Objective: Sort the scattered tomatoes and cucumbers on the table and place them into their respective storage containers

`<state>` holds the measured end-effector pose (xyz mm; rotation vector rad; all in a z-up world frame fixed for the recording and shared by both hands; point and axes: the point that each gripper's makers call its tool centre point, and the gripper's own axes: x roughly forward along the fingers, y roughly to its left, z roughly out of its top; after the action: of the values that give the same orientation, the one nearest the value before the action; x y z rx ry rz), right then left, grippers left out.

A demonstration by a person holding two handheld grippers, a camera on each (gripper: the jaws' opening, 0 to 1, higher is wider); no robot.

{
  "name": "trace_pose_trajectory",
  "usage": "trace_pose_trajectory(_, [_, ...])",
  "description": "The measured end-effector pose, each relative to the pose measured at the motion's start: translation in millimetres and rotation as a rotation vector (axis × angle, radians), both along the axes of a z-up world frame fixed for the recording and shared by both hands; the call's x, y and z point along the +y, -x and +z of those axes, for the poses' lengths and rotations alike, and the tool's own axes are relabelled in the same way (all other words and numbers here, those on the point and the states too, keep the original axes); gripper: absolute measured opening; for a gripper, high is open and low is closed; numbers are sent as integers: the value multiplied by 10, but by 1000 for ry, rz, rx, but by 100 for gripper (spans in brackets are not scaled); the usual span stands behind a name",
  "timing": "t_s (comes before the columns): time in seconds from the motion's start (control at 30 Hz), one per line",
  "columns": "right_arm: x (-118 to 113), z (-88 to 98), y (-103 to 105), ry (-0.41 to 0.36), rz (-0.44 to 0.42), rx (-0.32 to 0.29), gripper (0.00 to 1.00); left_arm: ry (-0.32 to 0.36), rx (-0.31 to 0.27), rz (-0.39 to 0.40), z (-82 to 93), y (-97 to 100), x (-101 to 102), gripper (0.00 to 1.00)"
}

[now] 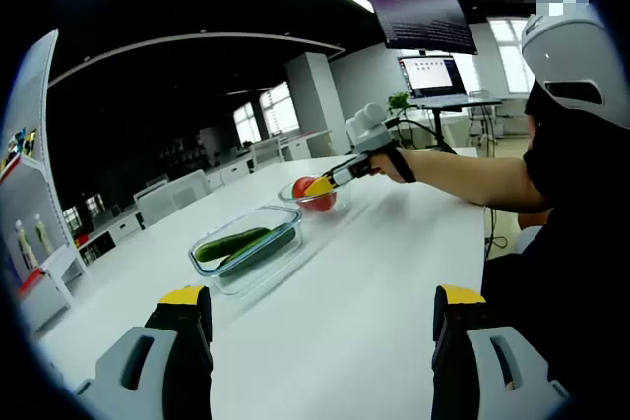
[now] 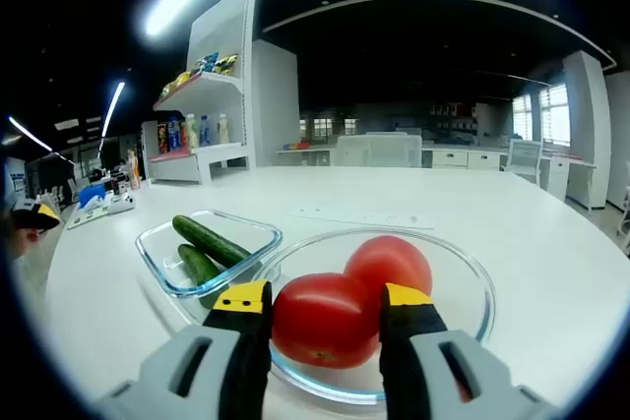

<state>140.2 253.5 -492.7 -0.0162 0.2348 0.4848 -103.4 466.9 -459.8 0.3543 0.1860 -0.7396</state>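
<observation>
Right gripper [image 2: 317,314]: jaws closed around near tomato [image 2: 325,320], directly over bowl [image 2: 463,272]; second tomato [image 2: 390,263] lies just behind. Left gripper [image 1: 320,304]: jaws wide, empty. Beyond, tray [image 1: 246,243] holds cucumbers [image 1: 230,242].

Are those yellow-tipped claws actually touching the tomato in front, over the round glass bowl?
Touching. In the right gripper view, the right gripper has a jaw pressed against each side of the front tomato, with no gap, above the round glass bowl.
</observation>
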Motion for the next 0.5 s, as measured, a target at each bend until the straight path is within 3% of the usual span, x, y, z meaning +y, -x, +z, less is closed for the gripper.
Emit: trace_pose_trajectory(0.5, [45, 30, 38, 11, 22, -25, 47, -2, -1, 0, -1, -6, -5, 92])
